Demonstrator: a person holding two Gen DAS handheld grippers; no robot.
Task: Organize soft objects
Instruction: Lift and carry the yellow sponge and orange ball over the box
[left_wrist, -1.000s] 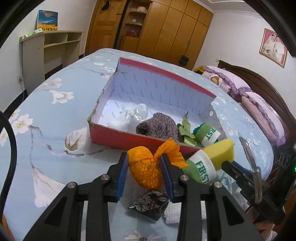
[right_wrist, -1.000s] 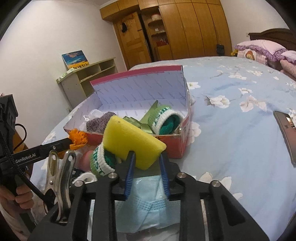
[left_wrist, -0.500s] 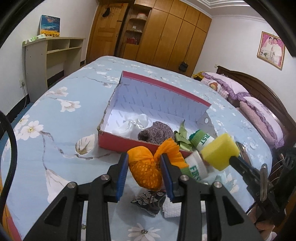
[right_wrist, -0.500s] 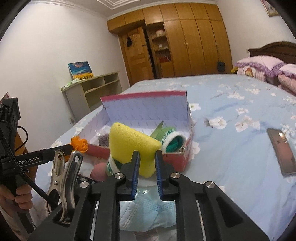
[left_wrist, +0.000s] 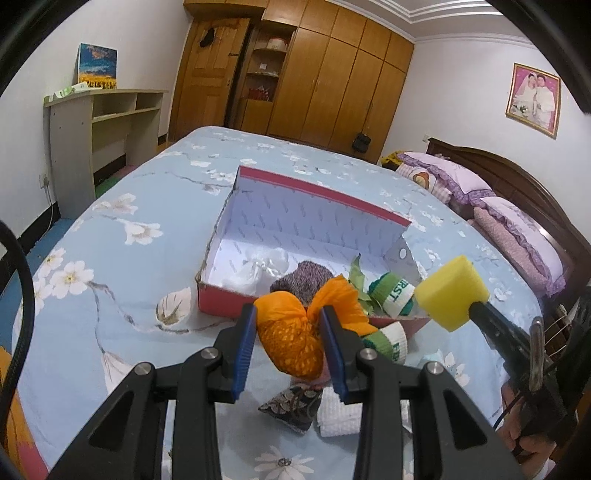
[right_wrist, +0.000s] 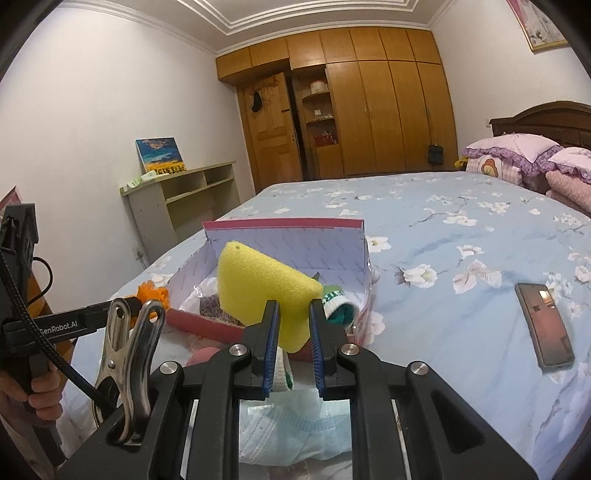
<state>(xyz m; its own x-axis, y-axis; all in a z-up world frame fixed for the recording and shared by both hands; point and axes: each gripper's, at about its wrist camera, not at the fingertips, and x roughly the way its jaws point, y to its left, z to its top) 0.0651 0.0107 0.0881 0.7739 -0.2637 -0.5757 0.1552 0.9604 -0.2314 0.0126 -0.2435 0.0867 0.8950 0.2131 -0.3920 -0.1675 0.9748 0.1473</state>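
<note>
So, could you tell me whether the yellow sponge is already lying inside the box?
No, the yellow sponge is gripped in the right tool.

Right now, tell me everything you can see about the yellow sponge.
The yellow sponge is a porous foam block with one small hole near its top edge. The right gripper is shut on its lower corner, the blue pads squeezing the foam, and holds it in the air, tilted, just short of the red box. Nothing else touches it.
</note>
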